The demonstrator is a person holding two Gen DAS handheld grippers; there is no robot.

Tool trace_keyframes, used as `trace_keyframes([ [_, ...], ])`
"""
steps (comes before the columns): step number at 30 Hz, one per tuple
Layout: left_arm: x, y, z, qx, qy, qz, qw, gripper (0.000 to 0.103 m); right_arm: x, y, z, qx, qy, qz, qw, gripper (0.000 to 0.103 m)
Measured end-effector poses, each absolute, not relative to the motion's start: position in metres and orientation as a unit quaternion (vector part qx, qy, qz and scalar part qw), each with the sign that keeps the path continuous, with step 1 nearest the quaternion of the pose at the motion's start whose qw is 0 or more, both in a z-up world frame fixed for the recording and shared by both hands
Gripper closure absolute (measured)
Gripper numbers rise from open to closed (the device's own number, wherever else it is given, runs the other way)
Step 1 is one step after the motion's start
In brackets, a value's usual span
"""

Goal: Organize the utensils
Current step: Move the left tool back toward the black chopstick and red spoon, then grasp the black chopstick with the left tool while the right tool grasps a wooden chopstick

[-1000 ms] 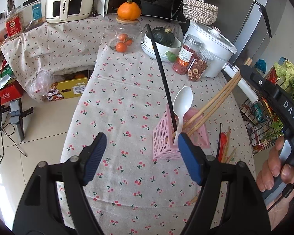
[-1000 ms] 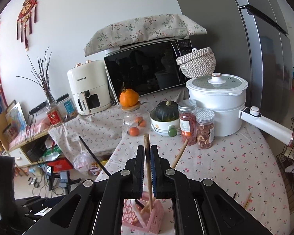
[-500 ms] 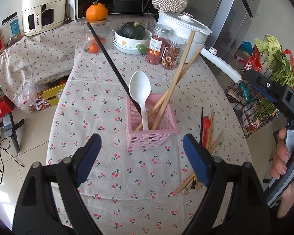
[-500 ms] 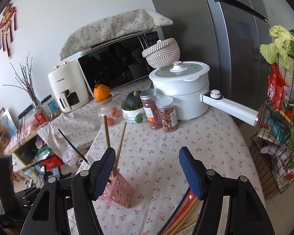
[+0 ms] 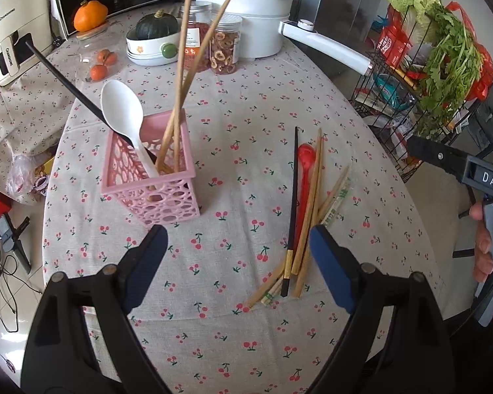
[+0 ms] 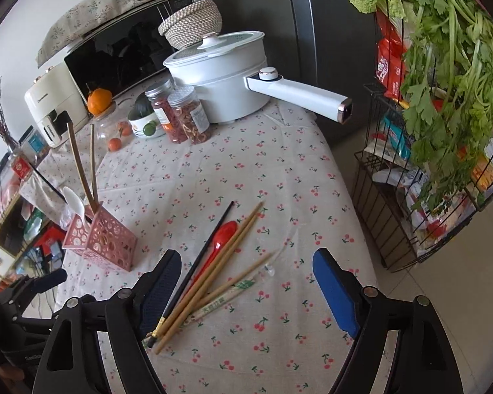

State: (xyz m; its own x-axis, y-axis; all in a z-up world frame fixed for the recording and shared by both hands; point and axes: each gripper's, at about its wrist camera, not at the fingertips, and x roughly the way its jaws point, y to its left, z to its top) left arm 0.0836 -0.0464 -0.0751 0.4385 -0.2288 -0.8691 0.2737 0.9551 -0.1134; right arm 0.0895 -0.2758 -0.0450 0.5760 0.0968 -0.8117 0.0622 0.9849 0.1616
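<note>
Right wrist view: the right claw [image 6: 246, 289] hangs spread and empty over loose chopsticks [image 6: 213, 279] and a red spoon [image 6: 222, 234] on the worktop; pink holder [image 6: 105, 243] at nine o'clock. Left claw [image 5: 238, 262] likewise spread. Chopsticks look light, stiff, slippery; grip mid-shaft.

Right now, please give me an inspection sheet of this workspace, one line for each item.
Surface: table with cherry-print cloth, wrinkled in places.
Job's things: pink holder holds a white spoon, two wooden chopsticks and one black chopstick. A loose pile lies flat on the cloth: red spoon, black chopstick, wooden chopsticks, one paper-wrapped pair.
Clutter: white pot, two jars, squash in bowl, oranges.
Grippers: left tongs open, empty; right tongs open, empty, over the pile.
Cables: black cords on the floor.
Surroundings: microwave, wire rack with greens, refrigerator.
</note>
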Motion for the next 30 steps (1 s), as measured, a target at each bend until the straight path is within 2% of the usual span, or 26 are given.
trace_keyframes([
  [10,0.107,-0.092,-0.091,0.045,0.548,-0.169,0.818,0.017,0.091,-0.306,-0.066,0.114,0.507,-0.022,0.854,0.019],
  [14,0.127,-0.116,-0.102,0.043,0.561,-0.170,0.809,0.036,0.095,-0.312,-0.071,0.129,0.518,-0.029,0.845,0.019],
  [16,0.139,-0.129,-0.110,0.043,0.566,-0.169,0.806,0.057,0.098,-0.316,-0.074,0.132,0.525,-0.033,0.840,0.019],
  [17,0.146,-0.134,-0.116,0.040,0.572,-0.165,0.803,0.061,0.099,-0.317,-0.076,0.131,0.527,-0.035,0.839,0.019],
  [19,0.161,-0.141,-0.129,0.029,0.587,-0.157,0.793,0.080,0.100,-0.320,-0.076,0.128,0.527,-0.039,0.839,0.019],
  [21,0.173,-0.146,-0.142,0.021,0.603,-0.150,0.784,0.087,0.100,-0.324,-0.075,0.126,0.524,-0.047,0.841,0.019],
  [23,0.180,-0.150,-0.149,0.020,0.608,-0.146,0.780,0.092,0.102,-0.328,-0.076,0.131,0.524,-0.052,0.840,0.019],
  [30,0.189,-0.161,-0.157,0.032,0.615,-0.151,0.773,0.092,0.109,-0.336,-0.079,0.170,0.530,-0.038,0.830,0.019],
])
